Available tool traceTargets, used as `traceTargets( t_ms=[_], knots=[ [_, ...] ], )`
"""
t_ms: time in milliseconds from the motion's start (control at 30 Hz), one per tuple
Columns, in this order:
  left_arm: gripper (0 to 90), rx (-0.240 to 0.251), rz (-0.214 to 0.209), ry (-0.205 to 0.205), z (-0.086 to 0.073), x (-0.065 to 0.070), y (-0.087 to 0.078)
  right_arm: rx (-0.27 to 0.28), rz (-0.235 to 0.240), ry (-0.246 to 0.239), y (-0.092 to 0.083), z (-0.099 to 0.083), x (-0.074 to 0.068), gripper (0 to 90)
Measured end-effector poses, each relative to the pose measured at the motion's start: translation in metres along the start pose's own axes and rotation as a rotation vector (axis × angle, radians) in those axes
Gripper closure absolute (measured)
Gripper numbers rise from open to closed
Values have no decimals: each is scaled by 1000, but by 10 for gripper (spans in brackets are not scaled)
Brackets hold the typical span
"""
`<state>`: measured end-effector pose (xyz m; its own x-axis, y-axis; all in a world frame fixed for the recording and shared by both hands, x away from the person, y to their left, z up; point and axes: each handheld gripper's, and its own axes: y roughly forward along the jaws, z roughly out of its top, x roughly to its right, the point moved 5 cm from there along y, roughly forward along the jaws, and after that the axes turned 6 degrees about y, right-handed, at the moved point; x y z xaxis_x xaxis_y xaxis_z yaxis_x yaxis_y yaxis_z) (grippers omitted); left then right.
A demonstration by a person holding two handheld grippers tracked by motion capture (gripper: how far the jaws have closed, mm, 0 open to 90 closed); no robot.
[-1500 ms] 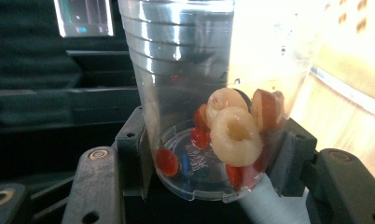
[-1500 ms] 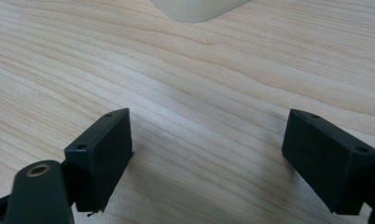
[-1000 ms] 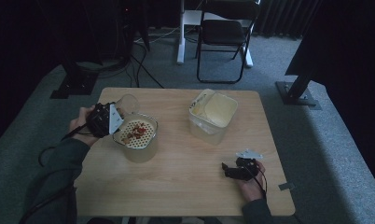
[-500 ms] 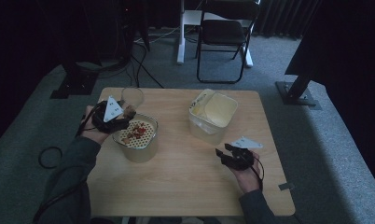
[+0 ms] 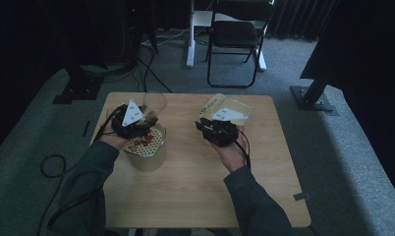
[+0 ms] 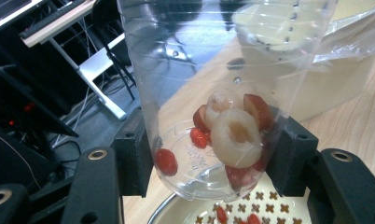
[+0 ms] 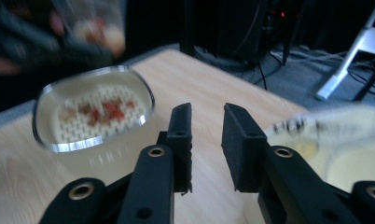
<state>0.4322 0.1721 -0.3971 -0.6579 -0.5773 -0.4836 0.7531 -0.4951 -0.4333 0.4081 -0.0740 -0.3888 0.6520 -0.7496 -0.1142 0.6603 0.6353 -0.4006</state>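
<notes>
Left gripper (image 6: 213, 172) clamped on a clear plastic cup (image 6: 223, 93) of red and white fruit pieces (image 6: 232, 135), tilted above the round metal strainer tin (image 5: 147, 147) near the wooden table's (image 5: 195, 196) left edge. Right gripper (image 7: 206, 140) narrowly parted, holding nothing, beside the cream lined tub (image 5: 231, 109) by the far edge. Risks: squeezing too hard and buckling the thin wall; tipping too fast and bouncing fruit past the rim.

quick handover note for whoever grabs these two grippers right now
Left hand-held gripper: shut on the clear plastic cup, held above the metal strainer pot.
Right hand-held gripper: open, holding nothing, over the table near the bag-lined container.
Done: some red fruit pieces lie on the strainer.
Left: a pale peeled fruit and red pieces remain at the cup's bottom; probably tip the rest out over the strainer, then set the cup down.
</notes>
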Motion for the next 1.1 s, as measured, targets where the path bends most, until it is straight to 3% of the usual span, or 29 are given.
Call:
traceTargets(
  t_ms=[133,200,300,400,433,533,733,833,967,1100],
  knots=[
    [422,-3,0,19,5,4,7,32,29,37,5,23,-1,748],
    [422,-7,1,27,6,5,9,42,7,31,7,31,-1,747],
    [422,-20,-1,66,10,10,15,53,28,41,11,40,-2,747],
    [422,-27,-2,83,12,13,17,65,62,74,12,45,-4,745],
    [422,-33,-2,94,13,15,19,75,97,97,13,48,-8,731],
    [421,-49,-2,135,15,20,23,88,107,107,15,51,-11,704],
    [421,-38,-10,137,16,22,25,87,130,143,22,56,-14,686],
    [420,-25,-25,135,20,25,24,47,156,142,31,55,-17,751],
    [413,-39,-6,152,20,25,24,37,168,165,33,55,-14,845],
    [368,-68,22,160,18,24,27,37,142,166,32,55,-12,870]
  ],
)
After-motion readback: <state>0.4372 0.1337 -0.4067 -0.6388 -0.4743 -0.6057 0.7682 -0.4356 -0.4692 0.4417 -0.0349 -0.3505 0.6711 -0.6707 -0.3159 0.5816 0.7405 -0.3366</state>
